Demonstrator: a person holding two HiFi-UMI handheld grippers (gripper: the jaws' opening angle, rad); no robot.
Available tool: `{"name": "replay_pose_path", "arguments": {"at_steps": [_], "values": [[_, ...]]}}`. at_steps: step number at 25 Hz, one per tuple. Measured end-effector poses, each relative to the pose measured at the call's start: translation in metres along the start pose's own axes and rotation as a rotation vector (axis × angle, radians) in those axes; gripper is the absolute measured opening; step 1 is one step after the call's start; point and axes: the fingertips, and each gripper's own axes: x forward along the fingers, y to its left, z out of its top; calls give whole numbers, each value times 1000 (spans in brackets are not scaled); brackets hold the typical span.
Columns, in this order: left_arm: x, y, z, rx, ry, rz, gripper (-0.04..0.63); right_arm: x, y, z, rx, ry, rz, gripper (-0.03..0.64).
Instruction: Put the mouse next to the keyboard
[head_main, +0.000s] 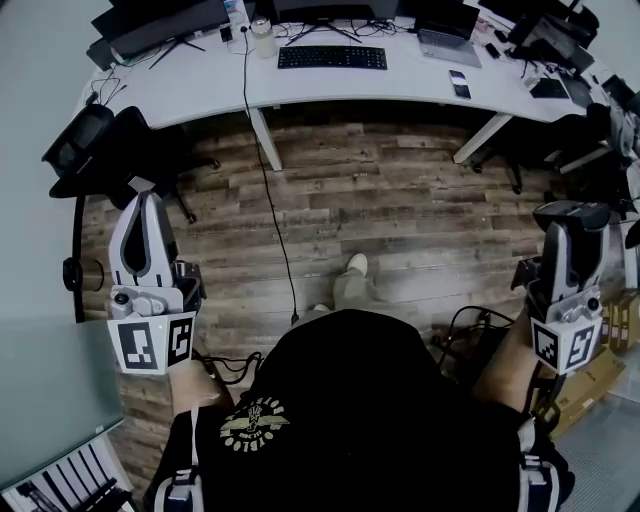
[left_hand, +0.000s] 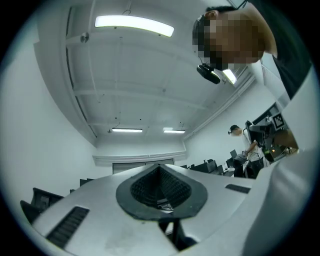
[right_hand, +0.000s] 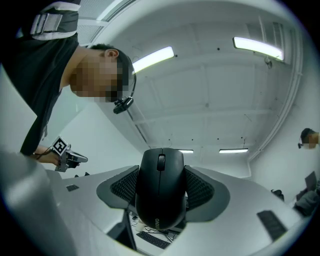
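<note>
The black keyboard (head_main: 332, 57) lies on the long white desk (head_main: 400, 88) at the far side of the room in the head view. A black mouse (right_hand: 161, 187) is clamped between the padded jaws of my right gripper (right_hand: 161, 194). In the head view that mouse (head_main: 572, 214) sits at the top of the right gripper (head_main: 570, 228), at the right edge and far from the desk. A keyboard (right_hand: 152, 240) shows small below the mouse. My left gripper (head_main: 148, 203) is held up at the left with its jaws closed together and nothing between them (left_hand: 161, 192).
A laptop (head_main: 447, 45), a phone (head_main: 459, 83), a jar (head_main: 263, 38) and monitors stand on the desk. A black office chair (head_main: 110, 150) is at the left. A cable (head_main: 270, 200) runs across the wooden floor. Cardboard boxes (head_main: 590, 380) lie at the right.
</note>
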Motion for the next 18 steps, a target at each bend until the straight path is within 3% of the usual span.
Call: {"name": "replay_pose_path", "arguments": {"at_steps": [18], "values": [[112,-6,-41,41,46,6,2,78,-56,-84,74,18,25,285]]}}
